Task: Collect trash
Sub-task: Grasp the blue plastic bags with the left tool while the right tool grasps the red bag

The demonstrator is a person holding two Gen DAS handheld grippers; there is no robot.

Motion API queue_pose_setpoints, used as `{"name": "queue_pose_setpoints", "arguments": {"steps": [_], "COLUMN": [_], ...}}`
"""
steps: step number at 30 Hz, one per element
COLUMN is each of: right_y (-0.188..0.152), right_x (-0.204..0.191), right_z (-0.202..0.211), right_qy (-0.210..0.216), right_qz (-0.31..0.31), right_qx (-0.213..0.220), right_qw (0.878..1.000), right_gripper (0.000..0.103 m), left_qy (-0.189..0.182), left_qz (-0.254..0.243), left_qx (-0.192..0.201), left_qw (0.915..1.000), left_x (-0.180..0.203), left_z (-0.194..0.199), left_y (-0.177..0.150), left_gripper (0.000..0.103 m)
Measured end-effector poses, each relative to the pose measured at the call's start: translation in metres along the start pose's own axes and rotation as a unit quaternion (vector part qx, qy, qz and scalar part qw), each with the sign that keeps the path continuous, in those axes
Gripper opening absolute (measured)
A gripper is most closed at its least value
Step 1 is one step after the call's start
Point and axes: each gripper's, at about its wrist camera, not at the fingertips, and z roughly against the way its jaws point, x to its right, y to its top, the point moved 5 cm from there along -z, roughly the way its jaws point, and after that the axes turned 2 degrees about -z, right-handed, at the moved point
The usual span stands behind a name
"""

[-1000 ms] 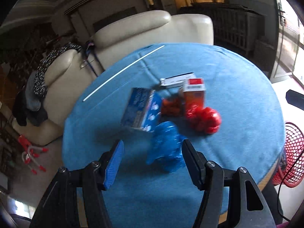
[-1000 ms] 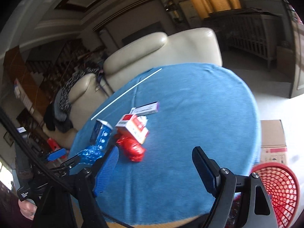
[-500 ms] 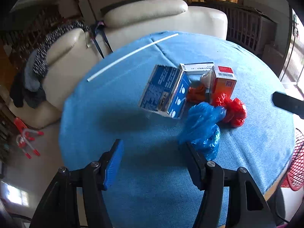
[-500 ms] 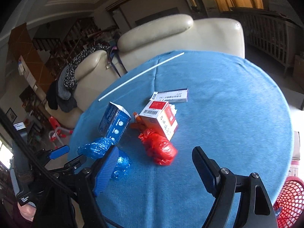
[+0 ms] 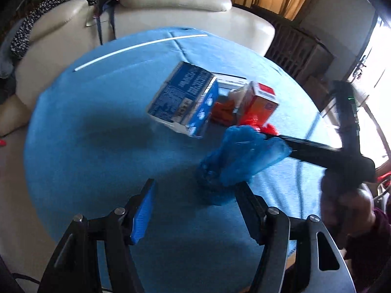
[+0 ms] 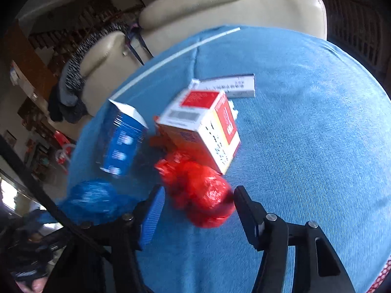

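Note:
Trash lies on a round blue table point(image 5: 85, 146). A crumpled red plastic bag point(image 6: 200, 195) sits between the open fingers of my right gripper point(image 6: 198, 210). A crumpled blue plastic bag point(image 5: 239, 161) lies just ahead of my open, empty left gripper point(image 5: 195, 205), close to its right finger; it also shows in the right wrist view point(image 6: 90, 200). A blue carton point(image 5: 185, 102) and a red and white carton point(image 6: 202, 127) stand behind the bags. A flat white box point(image 6: 234, 85) lies farther back. The right gripper's arm point(image 5: 317, 151) reaches in past the blue bag.
A long white strip point(image 5: 139, 48) lies across the far side of the table. A cream leather sofa point(image 5: 171, 7) stands behind the table. A red basket rim point(image 6: 383, 276) shows at the lower right. Orange wrapping point(image 5: 222, 112) lies between the cartons.
My right gripper has moved forward to the red bag, which now sits between its fingers. My left gripper has shifted left and nearer the table, so the blue bag sits by its right finger.

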Motion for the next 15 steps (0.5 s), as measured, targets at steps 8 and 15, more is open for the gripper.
{"name": "queue_pose_setpoints", "arguments": {"steps": [8, 15], "right_y": [-0.001, -0.014], "right_x": [-0.002, 0.014], "right_z": [-0.003, 0.025], "right_qy": [0.025, 0.041], "right_qz": [0.028, 0.004], "right_qx": [0.015, 0.031], "right_qw": [0.999, 0.999], "right_gripper": [0.050, 0.050], "left_qy": [-0.011, -0.044], "left_qz": [0.012, 0.017], "left_qx": [0.000, 0.003], "left_qw": [0.9999, 0.9989], "left_x": [0.008, 0.016], "left_z": [-0.026, -0.039], "left_y": [0.013, 0.015], "left_gripper": [0.068, 0.038]}}
